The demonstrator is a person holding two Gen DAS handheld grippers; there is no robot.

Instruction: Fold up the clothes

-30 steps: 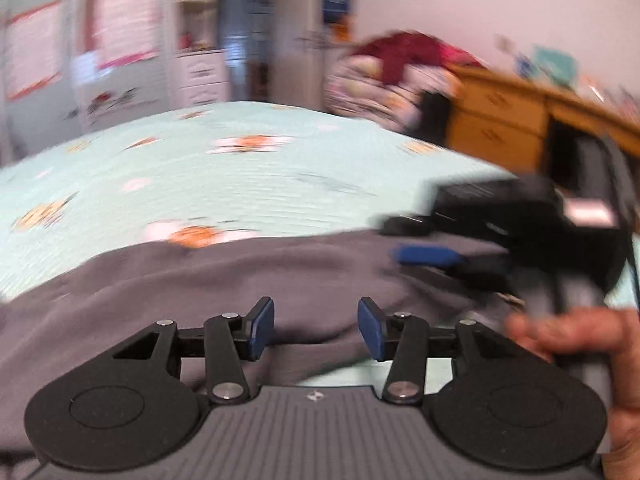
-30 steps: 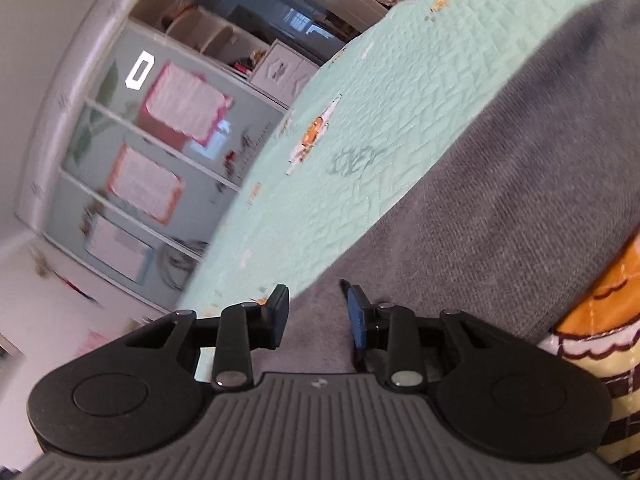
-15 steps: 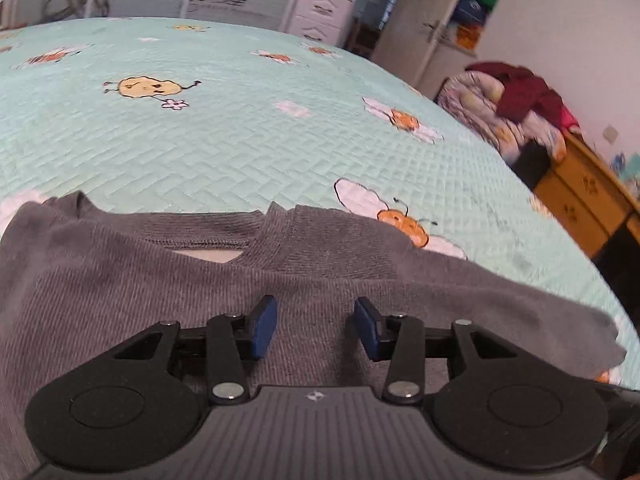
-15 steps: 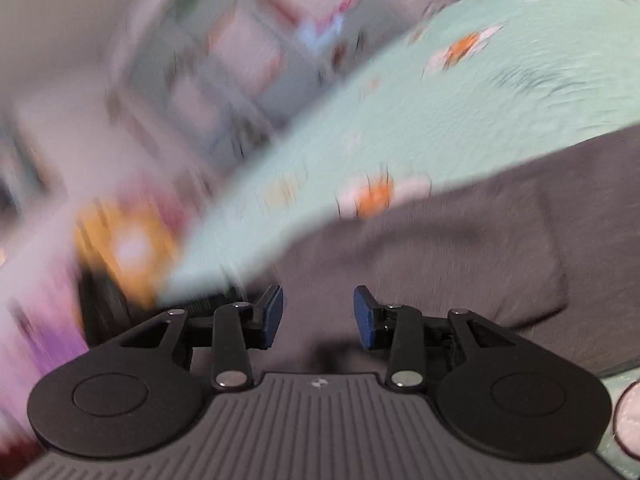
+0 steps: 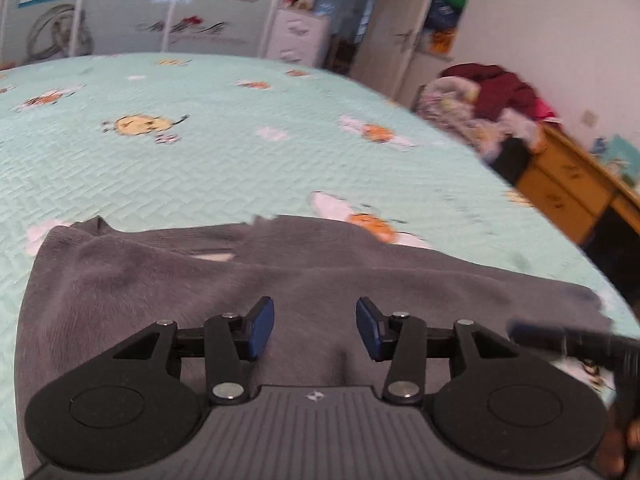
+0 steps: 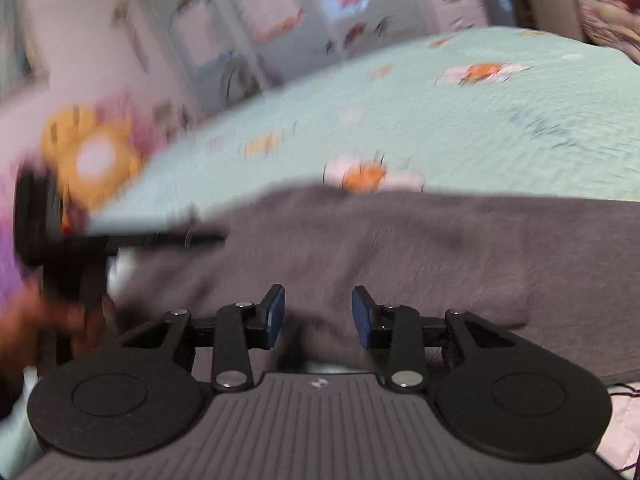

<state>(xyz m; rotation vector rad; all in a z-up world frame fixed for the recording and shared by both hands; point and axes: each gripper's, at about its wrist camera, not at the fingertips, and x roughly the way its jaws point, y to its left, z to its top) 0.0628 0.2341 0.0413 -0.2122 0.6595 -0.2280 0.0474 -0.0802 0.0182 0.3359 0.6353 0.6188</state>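
grey sweater [image 5: 168,292] flat at bedspread [image 5: 224,160] near edge | bare bedspread beyond sweater | left gripper [image 5: 315,328] spread over sweater, empty | right gripper [image 6: 318,317] spread over sweater, empty

Soft, even daylight fills both my views, with no glare and only faint shadows. My right view smears badly toward its left edge, my left view is only slightly soft, and fisheye distortion bows the mint-green quilted bed cover [image 5: 224,168].

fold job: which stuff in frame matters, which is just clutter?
Job:
- grey sweater, spread flat
- left tool, open above it
- right tool, open above it
- mint bedspread underneath

Clutter:
- clothes pile
- wooden dresser
- white drawers
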